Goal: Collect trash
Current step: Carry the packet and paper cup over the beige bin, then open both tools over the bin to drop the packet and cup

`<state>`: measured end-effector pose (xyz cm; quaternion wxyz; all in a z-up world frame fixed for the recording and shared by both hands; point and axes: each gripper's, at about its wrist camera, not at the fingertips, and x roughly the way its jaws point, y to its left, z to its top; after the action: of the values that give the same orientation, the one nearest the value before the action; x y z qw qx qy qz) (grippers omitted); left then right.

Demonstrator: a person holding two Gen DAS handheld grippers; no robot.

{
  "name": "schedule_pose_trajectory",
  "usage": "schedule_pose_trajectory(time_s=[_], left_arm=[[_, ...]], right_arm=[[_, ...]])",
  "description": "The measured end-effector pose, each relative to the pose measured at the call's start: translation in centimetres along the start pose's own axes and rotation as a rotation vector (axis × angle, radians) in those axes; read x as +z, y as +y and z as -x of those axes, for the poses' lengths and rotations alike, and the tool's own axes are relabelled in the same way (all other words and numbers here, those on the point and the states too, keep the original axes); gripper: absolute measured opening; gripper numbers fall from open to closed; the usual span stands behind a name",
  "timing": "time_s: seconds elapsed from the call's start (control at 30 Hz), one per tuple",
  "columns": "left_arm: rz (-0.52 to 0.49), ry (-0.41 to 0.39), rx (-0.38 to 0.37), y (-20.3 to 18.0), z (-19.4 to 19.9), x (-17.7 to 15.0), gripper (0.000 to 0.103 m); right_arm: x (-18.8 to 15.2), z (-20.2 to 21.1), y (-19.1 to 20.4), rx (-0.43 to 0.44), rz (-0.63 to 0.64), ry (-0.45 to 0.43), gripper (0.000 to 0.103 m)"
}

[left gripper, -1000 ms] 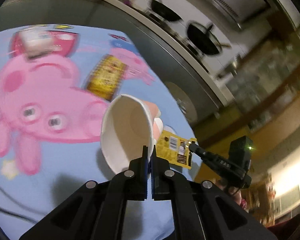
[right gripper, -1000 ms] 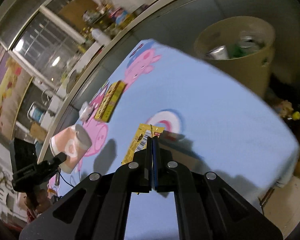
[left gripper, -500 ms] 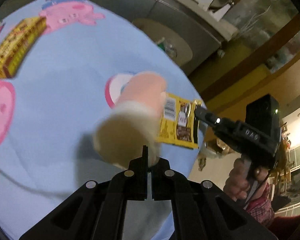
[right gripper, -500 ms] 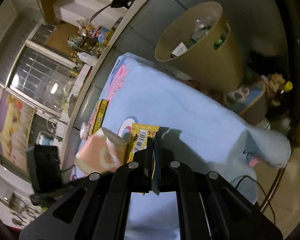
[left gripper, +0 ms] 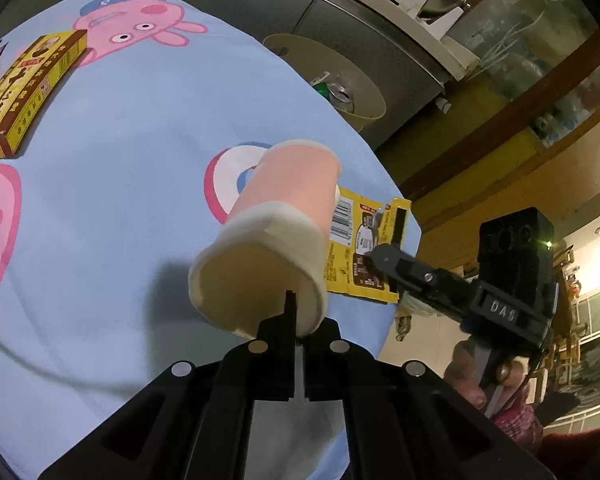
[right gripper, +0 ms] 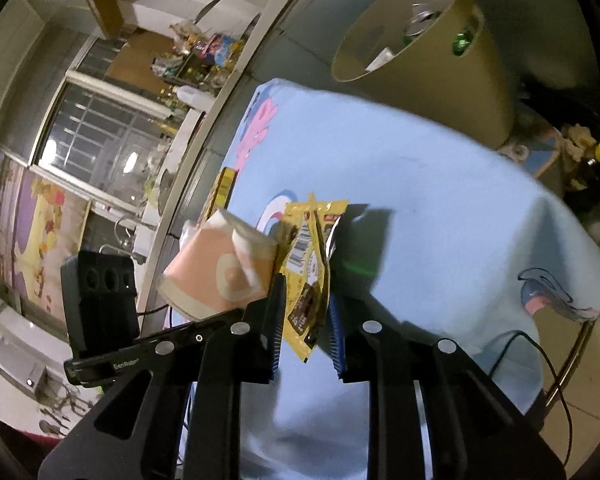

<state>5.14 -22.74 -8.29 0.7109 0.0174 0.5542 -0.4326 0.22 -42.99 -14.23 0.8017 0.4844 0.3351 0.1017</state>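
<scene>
My left gripper (left gripper: 296, 312) is shut on the rim of a pink and white paper cup (left gripper: 276, 232), held tilted above the blue cartoon tablecloth (left gripper: 120, 140). The cup also shows in the right wrist view (right gripper: 220, 272). My right gripper (right gripper: 306, 324) has its jaws apart with a yellow snack wrapper (right gripper: 310, 256) hanging between them; it is seen from the left wrist view (left gripper: 364, 248) at the right gripper's tip (left gripper: 384, 256). A tan trash bin (right gripper: 432, 52) with cans inside stands beyond the table's far edge; it also shows in the left wrist view (left gripper: 340, 76).
A yellow box (left gripper: 24, 92) lies on the cloth at the left. A steel kitchen counter (left gripper: 340, 12) runs behind the table. A black cable (right gripper: 540, 360) hangs off the table's right corner. The floor lies below the table's edge.
Both grippers have carried the cup and wrapper toward the table's edge near the bin. The right gripper's jaws have opened from shut; the wrapper now hangs loosely between them.
</scene>
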Motion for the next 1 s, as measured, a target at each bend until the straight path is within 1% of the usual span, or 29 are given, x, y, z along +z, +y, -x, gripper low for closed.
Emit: schedule_pose_trajectory(time_s=[0.03, 0.13, 0.23, 0.4, 0.47, 0.57, 0.67, 0.73, 0.8, 0.87, 0.97, 1.0], left_arm=[[0.002, -0.002, -0.003, 0.1, 0.0, -0.1, 0.003], [0.005, -0.006, -0.005, -0.1, 0.2, 0.1, 0.003], [0.015, -0.007, -0.020, -0.3, 0.4, 0.5, 0.003], [0.013, -0.024, -0.054, -1.4, 0.3, 2.8, 0.003], [0.010, -0.035, -0.078, -2.0, 0.0, 4.7, 0.003], [-0.019, -0.082, -0.114, -3.4, -0.5, 8.3, 0.003], [-0.031, -0.100, -0.190, -4.7, -1.9, 12.5, 0.003], [-0.037, -0.101, -0.196, -5.4, -3.4, 15.1, 0.003], [-0.037, -0.096, -0.187, -5.9, -5.1, 17.3, 0.003], [-0.015, -0.080, -0.170, -5.9, -7.1, 19.7, 0.003], [0.030, -0.049, -0.170, -5.6, -9.2, 21.4, 0.003], [0.034, -0.042, -0.156, -5.5, -9.9, 21.8, 0.003]], right_arm=[[-0.1, -0.2, 0.3, 0.002, 0.010, 0.007, 0.018], [-0.5, -1.3, 0.7, 0.005, 0.027, 0.050, 0.004], [-0.6, -1.0, 0.7, 0.022, 0.022, 0.037, 0.001], [1.5, 1.0, 0.7, 0.023, 0.035, -0.052, 0.001], [2.7, 1.6, 0.7, 0.015, 0.045, -0.082, 0.001], [5.2, 2.8, 0.6, -0.018, 0.070, -0.155, 0.001], [8.9, 4.0, 0.4, -0.073, 0.092, -0.258, 0.001], [11.2, 4.2, 0.0, -0.119, 0.102, -0.303, 0.001], [13.6, 3.7, -0.2, -0.173, 0.121, -0.327, 0.001], [15.5, 2.9, -0.3, -0.218, 0.144, -0.325, 0.001], [17.1, 1.3, -0.4, -0.265, 0.163, -0.299, 0.001], [17.7, 0.7, -0.5, -0.278, 0.170, -0.288, 0.001]])
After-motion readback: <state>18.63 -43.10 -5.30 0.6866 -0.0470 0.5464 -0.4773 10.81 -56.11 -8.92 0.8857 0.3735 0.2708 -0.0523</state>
